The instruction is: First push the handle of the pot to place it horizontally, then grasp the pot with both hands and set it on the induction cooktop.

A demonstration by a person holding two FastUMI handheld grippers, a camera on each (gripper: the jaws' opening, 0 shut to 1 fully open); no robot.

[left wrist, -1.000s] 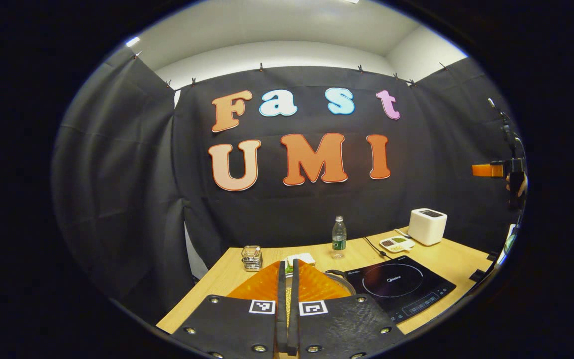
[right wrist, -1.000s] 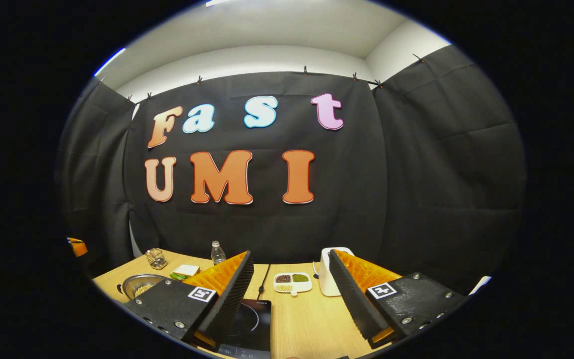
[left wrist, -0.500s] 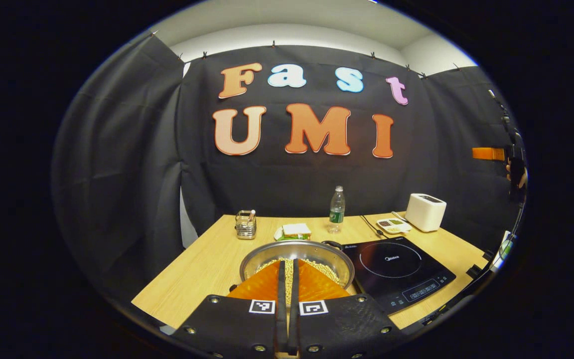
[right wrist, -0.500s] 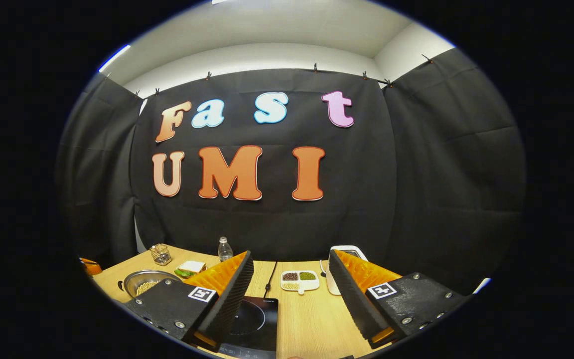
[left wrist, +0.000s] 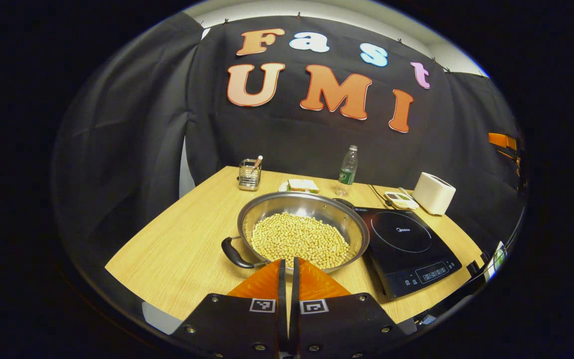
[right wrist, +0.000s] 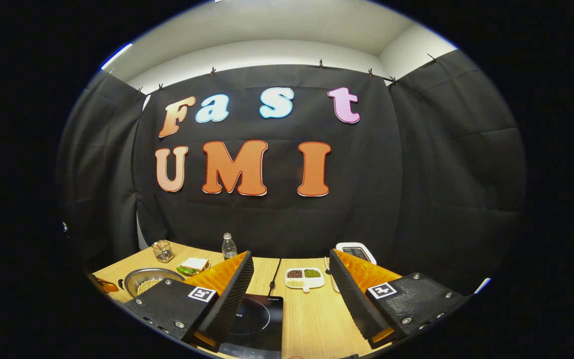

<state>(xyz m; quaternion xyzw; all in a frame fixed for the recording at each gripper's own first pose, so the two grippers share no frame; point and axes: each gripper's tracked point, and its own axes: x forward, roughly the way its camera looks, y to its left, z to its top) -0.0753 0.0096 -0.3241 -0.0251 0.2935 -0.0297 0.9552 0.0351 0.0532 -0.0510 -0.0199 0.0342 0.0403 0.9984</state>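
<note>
The left gripper (left wrist: 287,267), clenched empty, has been lowered toward the soybean-filled pot (left wrist: 303,230); the right gripper (right wrist: 291,289) is held released. Soybeans could be spilled if the handle (left wrist: 234,253) is pushed hard.

A clear water bottle (left wrist: 348,164) stood at the far edge of the wooden table (left wrist: 187,234), with a sandwich on a plate (left wrist: 303,185) just to its left and a wire holder with utensils (left wrist: 249,174) further left. A white toaster (left wrist: 434,193) sat toward the far right, and beside it lay a divided dish of beans (right wrist: 304,277) with a black cord (right wrist: 273,276) running past it
</note>
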